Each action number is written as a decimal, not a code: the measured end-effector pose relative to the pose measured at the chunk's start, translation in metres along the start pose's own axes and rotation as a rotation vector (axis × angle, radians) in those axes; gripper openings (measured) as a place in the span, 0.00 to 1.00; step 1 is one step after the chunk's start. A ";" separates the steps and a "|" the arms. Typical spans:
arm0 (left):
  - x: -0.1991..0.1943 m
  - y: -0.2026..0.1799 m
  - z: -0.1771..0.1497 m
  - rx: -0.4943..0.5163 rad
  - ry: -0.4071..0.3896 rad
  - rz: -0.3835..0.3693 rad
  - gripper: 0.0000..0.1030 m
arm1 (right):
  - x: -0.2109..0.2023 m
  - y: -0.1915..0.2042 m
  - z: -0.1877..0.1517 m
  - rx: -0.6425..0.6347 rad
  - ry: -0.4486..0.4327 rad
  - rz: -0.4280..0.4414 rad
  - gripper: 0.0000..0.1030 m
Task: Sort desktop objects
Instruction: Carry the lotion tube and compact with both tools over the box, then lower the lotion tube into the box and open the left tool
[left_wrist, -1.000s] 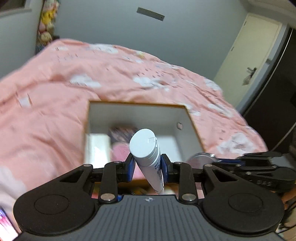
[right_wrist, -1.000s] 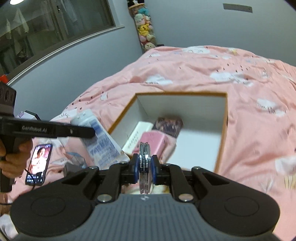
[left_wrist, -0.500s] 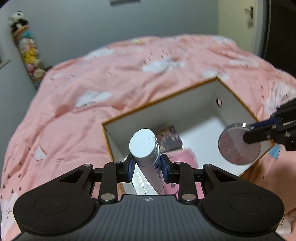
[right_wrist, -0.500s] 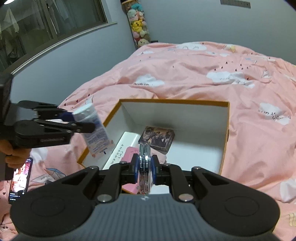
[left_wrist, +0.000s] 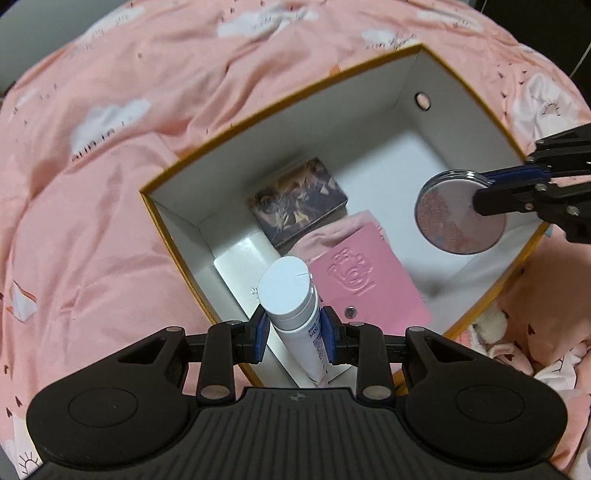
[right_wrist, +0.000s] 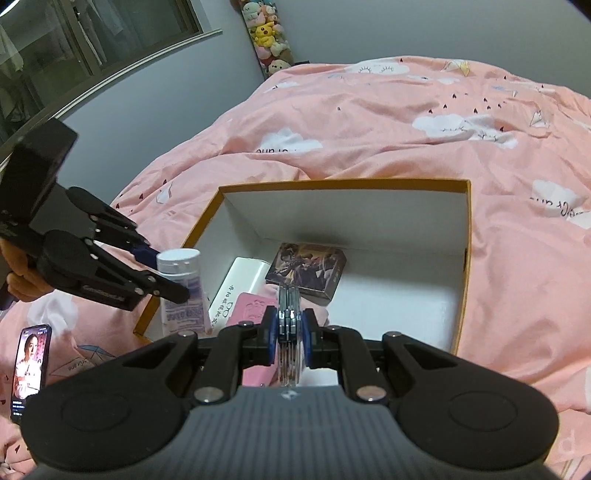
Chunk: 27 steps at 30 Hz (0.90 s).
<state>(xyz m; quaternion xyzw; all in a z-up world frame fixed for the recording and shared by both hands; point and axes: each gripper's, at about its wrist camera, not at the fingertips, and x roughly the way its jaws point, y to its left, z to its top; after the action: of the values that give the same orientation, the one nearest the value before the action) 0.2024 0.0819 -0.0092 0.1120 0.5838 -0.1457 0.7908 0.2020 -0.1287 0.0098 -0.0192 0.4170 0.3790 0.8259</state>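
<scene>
A white tube with a flat white cap is clamped in my left gripper, cap end forward, pointing steeply down over the near left corner of an open white box with an orange rim. In the right wrist view the tube hangs at the box's left edge, held by the left gripper. My right gripper is shut on a round flat compact, seen edge-on, and the compact hovers over the box's right side.
Inside the box lie a dark picture box, a pink booklet and a long white case. The box sits on a pink cloud-print bedspread. A lit phone lies at the left. Plush toys are stacked at the far wall.
Both grippers came down and closer over the box. The left one tipped downward and rolled, bringing the tube over the near left corner. The compact moved in over the right side.
</scene>
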 end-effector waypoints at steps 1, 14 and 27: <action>0.004 0.003 0.002 0.004 0.013 -0.005 0.33 | 0.001 0.000 0.000 0.000 0.005 0.001 0.14; 0.025 0.015 0.014 0.018 0.031 0.021 0.34 | 0.019 -0.007 0.003 0.017 0.035 0.004 0.14; 0.019 0.013 0.020 -0.065 -0.068 0.079 0.34 | 0.026 -0.004 0.019 -0.023 0.022 0.028 0.14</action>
<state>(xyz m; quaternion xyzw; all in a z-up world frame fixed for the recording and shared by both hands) 0.2298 0.0854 -0.0212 0.1041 0.5561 -0.0992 0.8186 0.2273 -0.1093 0.0032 -0.0269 0.4219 0.3952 0.8155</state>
